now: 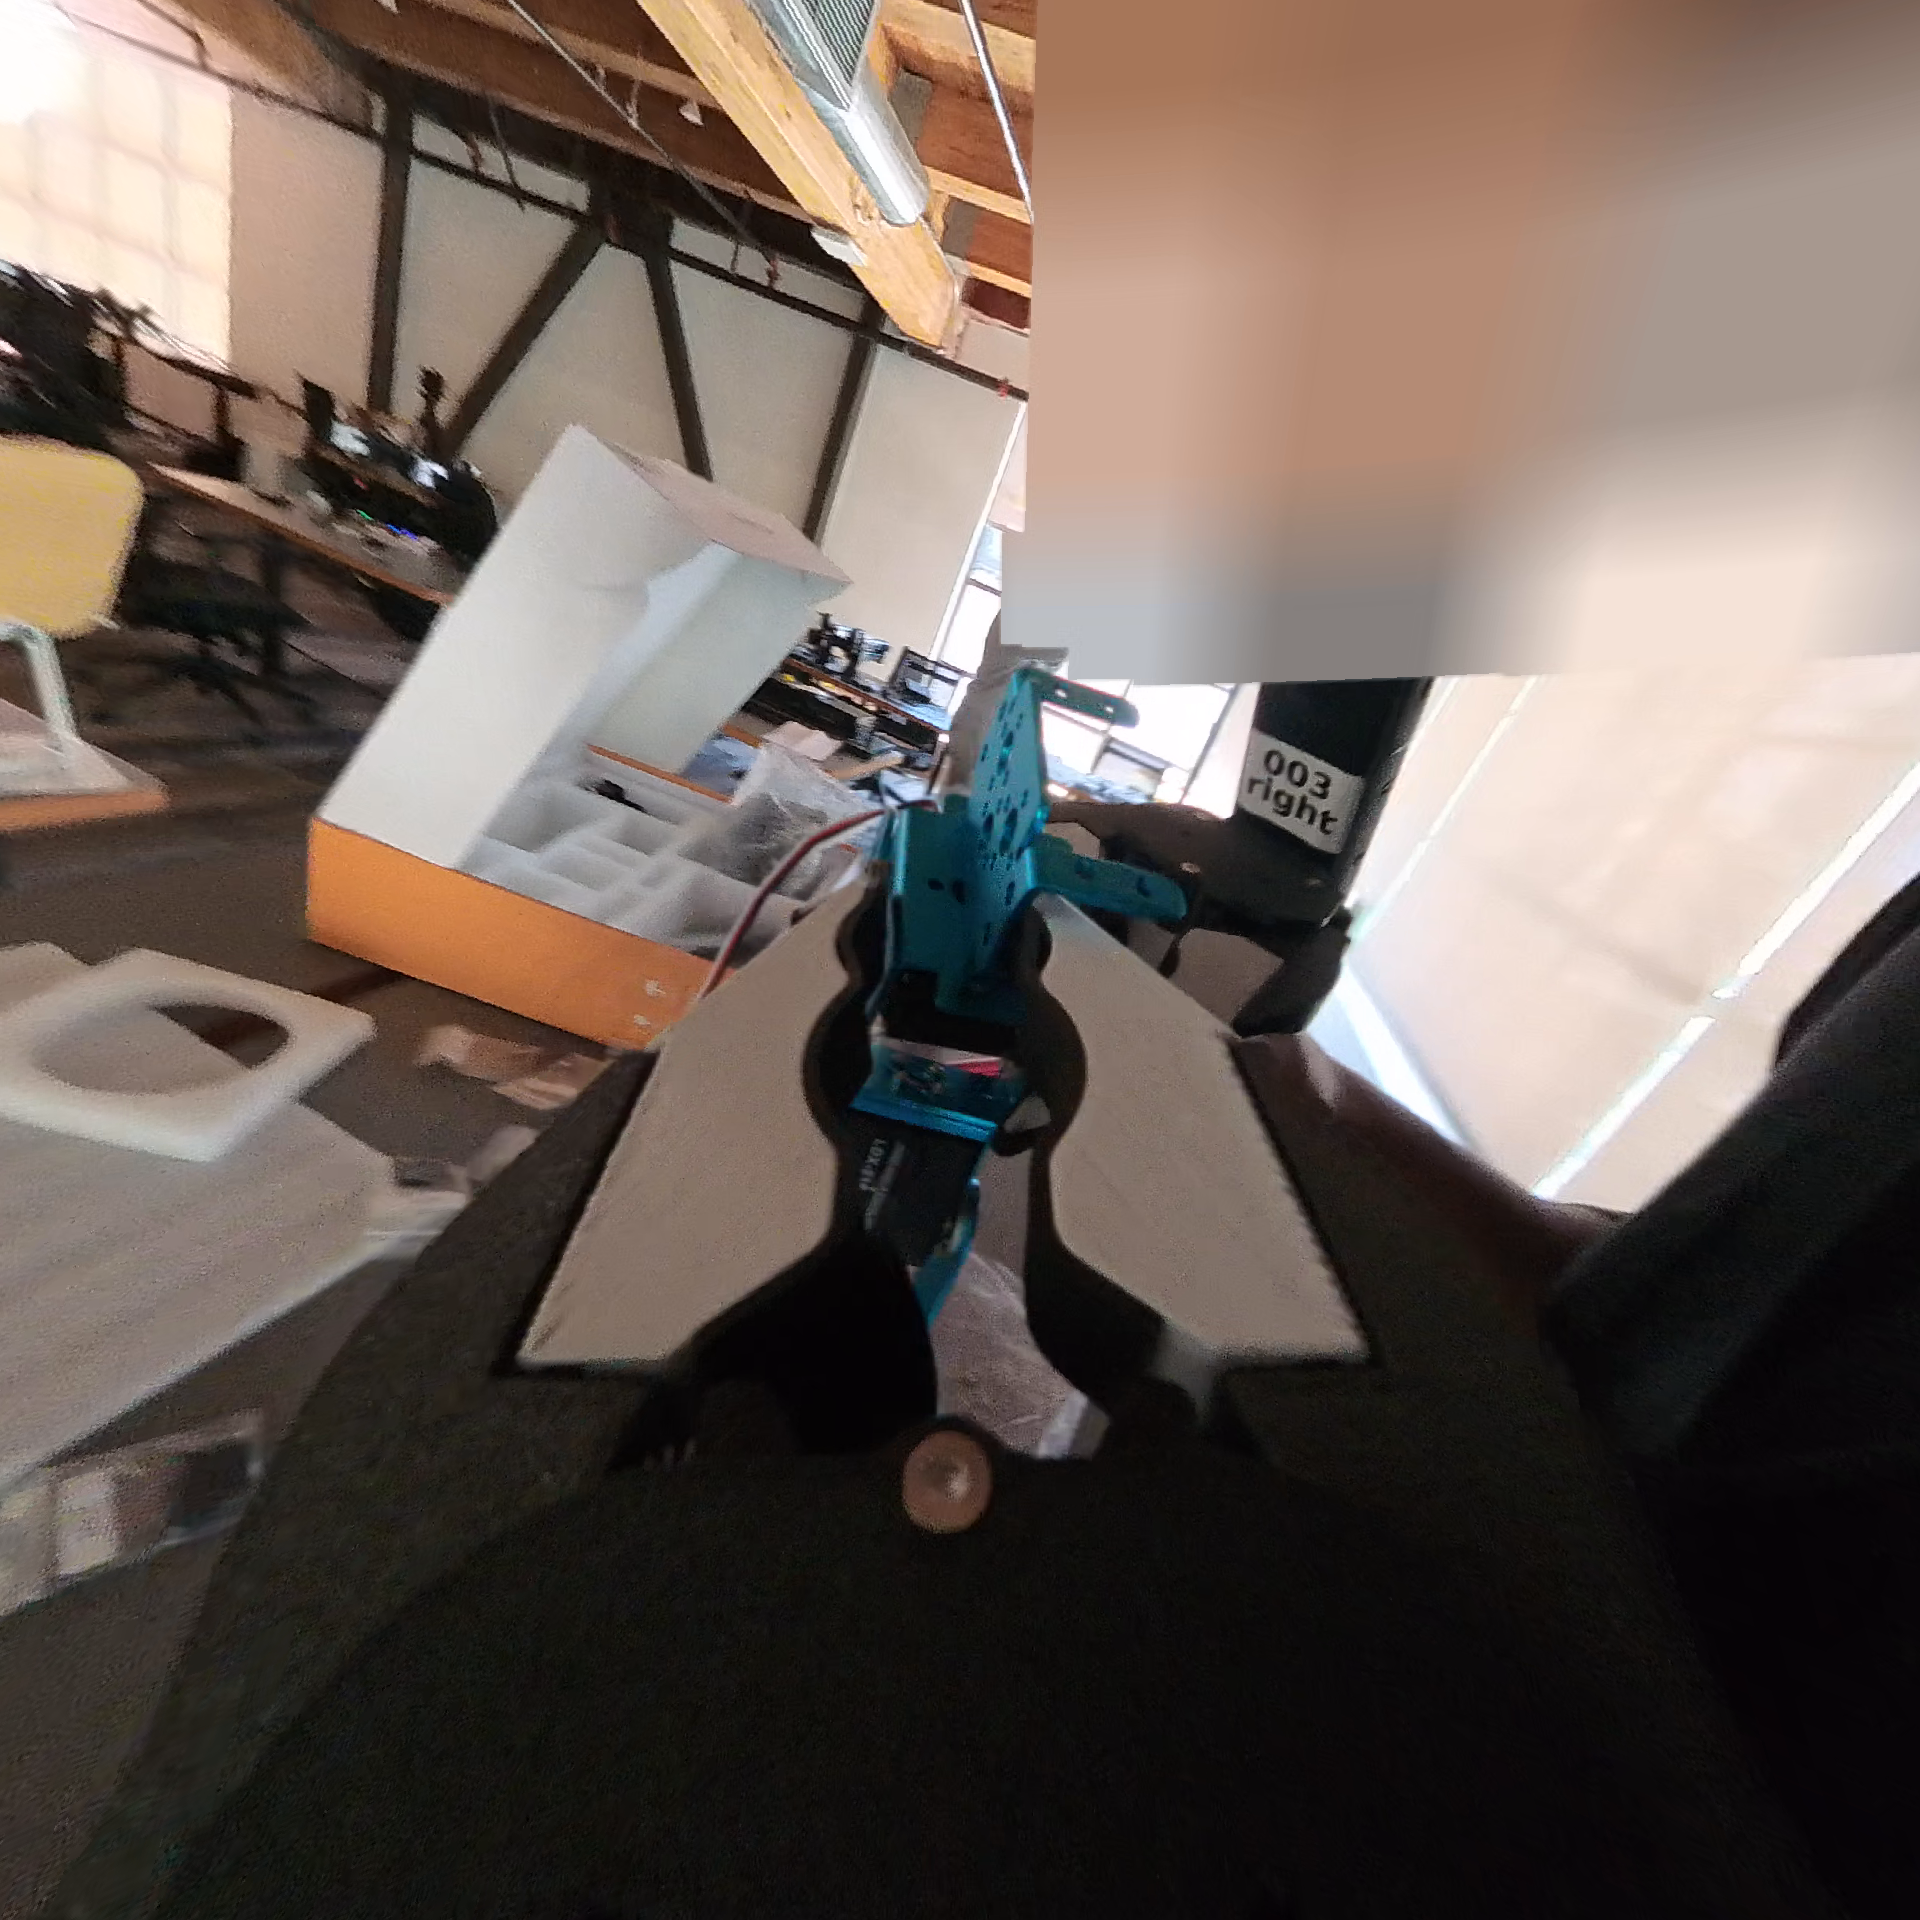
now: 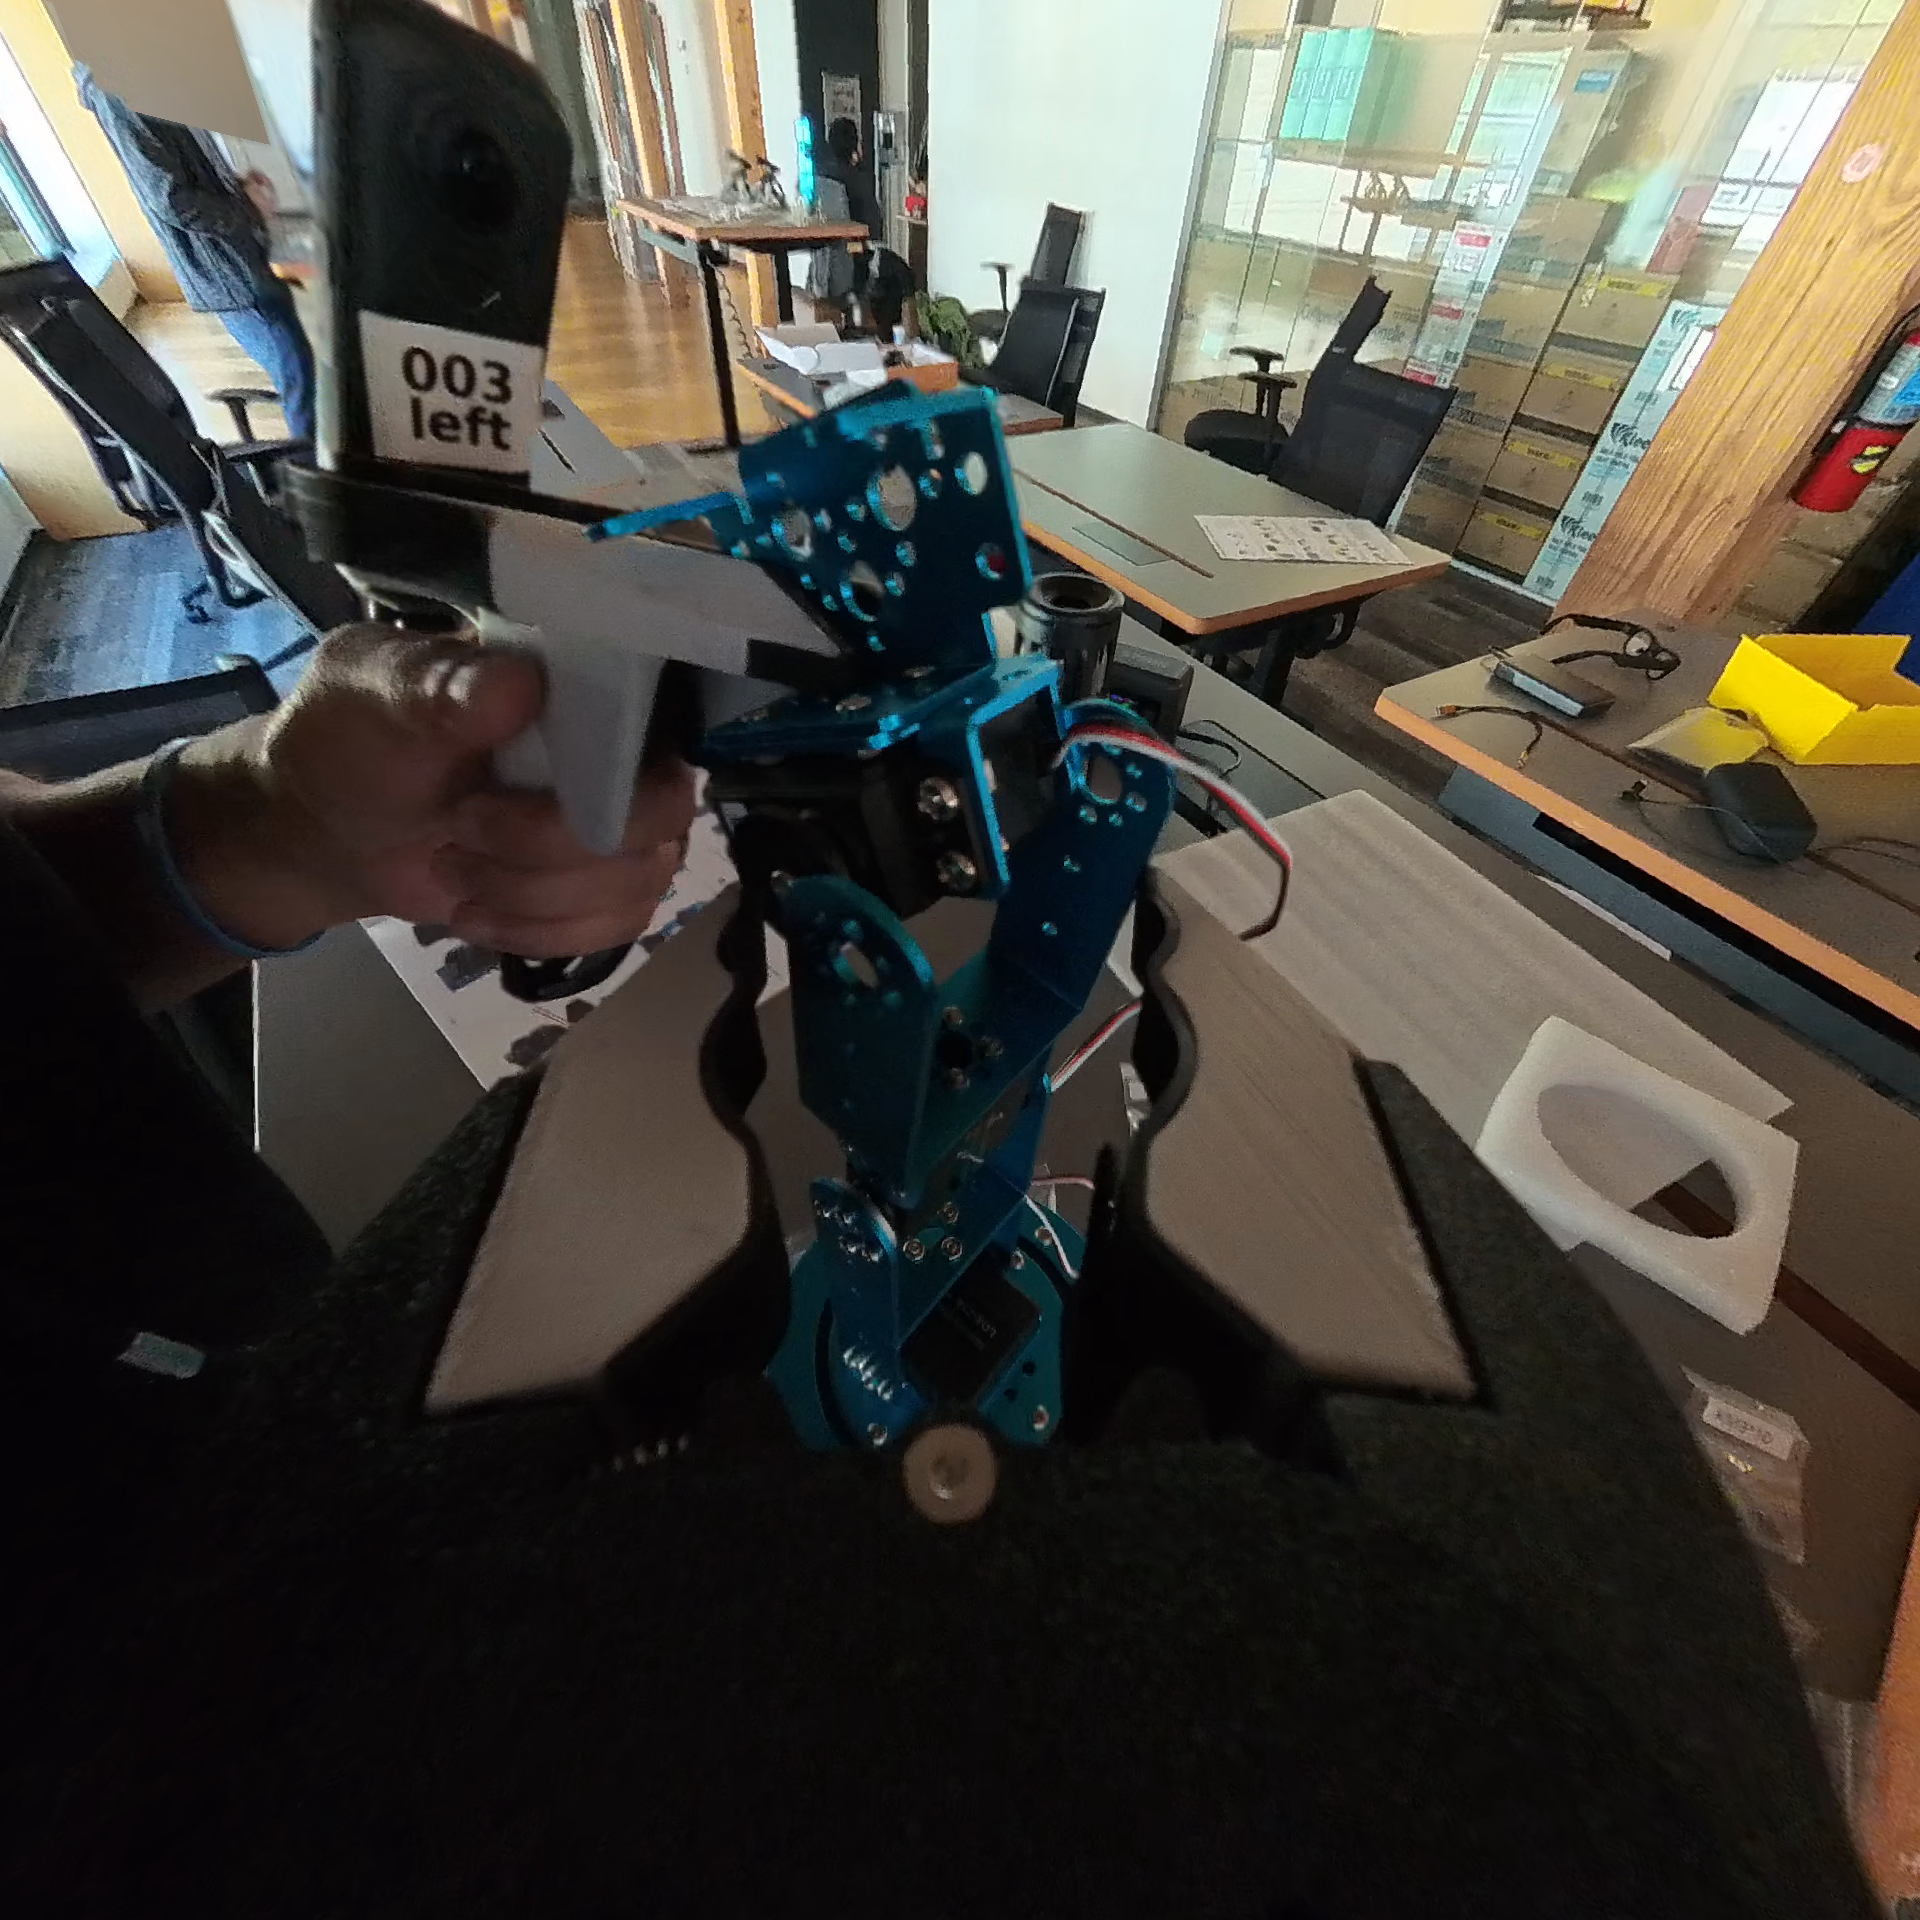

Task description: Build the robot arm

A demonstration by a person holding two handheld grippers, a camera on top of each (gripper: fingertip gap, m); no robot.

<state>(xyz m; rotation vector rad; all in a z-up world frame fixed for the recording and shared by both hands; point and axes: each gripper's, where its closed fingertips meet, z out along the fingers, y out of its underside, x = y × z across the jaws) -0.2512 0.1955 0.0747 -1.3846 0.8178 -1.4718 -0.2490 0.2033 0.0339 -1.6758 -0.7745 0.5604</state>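
A blue metal robot arm (image 2: 904,1039) with black servos and red, white and black wires stands upright between both grippers. My left gripper (image 1: 951,899) is shut on its upper part, and the perforated top bracket (image 1: 1003,758) sticks out past the fingertips. In the right wrist view, the left gripper (image 2: 800,634) comes in from the left, held by a hand (image 2: 416,800). My right gripper (image 2: 940,914) is open. Its fingers straddle the arm's lower links with a gap on each side. The right gripper's camera body (image 1: 1320,748) shows behind the arm.
A white foam square with a round hole (image 2: 1642,1174) lies on the grey table (image 2: 1455,966) at the right. An orange box with a raised white lid and foam compartments (image 1: 540,790) stands behind. A yellow box (image 2: 1818,696), desks, office chairs and a standing person (image 2: 208,229) are farther off. The grippers are tip to tip, or close to it.
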